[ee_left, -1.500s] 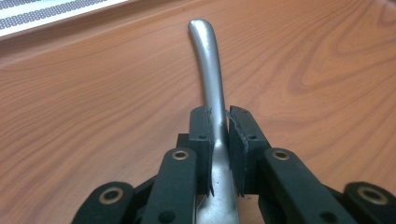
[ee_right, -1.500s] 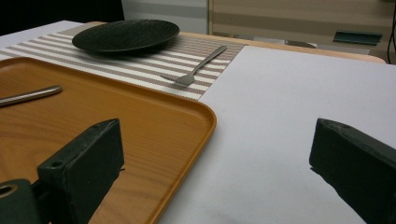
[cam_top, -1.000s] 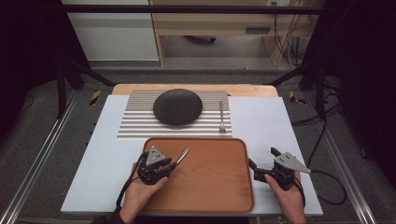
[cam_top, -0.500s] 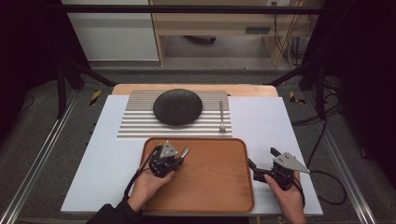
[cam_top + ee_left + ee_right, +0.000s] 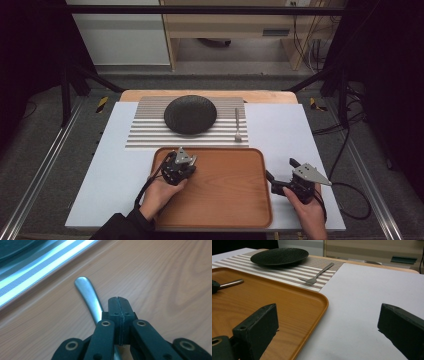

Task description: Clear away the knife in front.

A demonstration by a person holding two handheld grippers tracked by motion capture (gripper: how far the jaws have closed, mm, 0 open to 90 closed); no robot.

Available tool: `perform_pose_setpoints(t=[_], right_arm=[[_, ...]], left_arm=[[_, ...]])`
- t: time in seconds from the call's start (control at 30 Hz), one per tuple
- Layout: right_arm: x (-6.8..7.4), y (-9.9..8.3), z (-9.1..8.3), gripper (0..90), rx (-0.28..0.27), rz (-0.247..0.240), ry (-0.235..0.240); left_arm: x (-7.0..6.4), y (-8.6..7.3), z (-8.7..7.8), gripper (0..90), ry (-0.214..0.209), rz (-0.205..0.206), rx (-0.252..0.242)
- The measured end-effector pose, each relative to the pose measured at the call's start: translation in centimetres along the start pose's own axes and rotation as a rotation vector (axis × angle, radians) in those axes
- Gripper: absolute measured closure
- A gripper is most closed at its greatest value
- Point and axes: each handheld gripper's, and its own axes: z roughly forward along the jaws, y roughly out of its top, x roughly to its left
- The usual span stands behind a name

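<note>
One steel utensil (image 5: pixel 87 293) lies flat on the wooden tray (image 5: pixel 235 200) near its far left corner, its rounded handle end pointing towards the striped placemat (image 5: pixel 145 130) just beyond the rim, and its working end hidden under the left tool (image 5: pixel 118 300). That tool's jaws are pressed fully together, and the handle runs beside and beneath them rather than plainly between them, so whether it is truly pinched cannot be told. On the placemat a dark round plate (image 5: pixel 190 114) sits at the centre and a fork (image 5: pixel 238 125) lies to its right, apart from it. The setting looks part laid, with the plate and fork in place and the spot left of the plate bare. The utensil is not yet off the tray, and getting a sure hold, lifting it and laying it on the placemat all seem to remain. Off the tray's right edge, the right tool (image 5: pixel 328 308) waits over the pale worktop (image 5: pixel 300 135), its jaws spread wide and holding nothing.
</note>
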Motion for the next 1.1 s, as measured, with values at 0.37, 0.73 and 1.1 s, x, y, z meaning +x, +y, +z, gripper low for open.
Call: perform_pose_setpoints(t=[0.37, 0.73, 1.1], right_arm=[[0.0, 0.0, 0.1, 3.4, 0.002, -0.001, -0.001], [0.1, 0.0, 0.1, 3.5, 0.005, -0.003, -0.001], [0.1, -0.1, 0.2, 3.5, 0.011, -0.003, -0.001]], left_arm=[[1.4, -1.3, -1.4, 90.0, 0.01, -0.023, 0.015], [1.9, -2.7, -2.5, 90.0, 0.015, -0.043, 0.001], [3.5, -3.7, -3.3, 90.0, 0.052, -0.095, -0.015]])
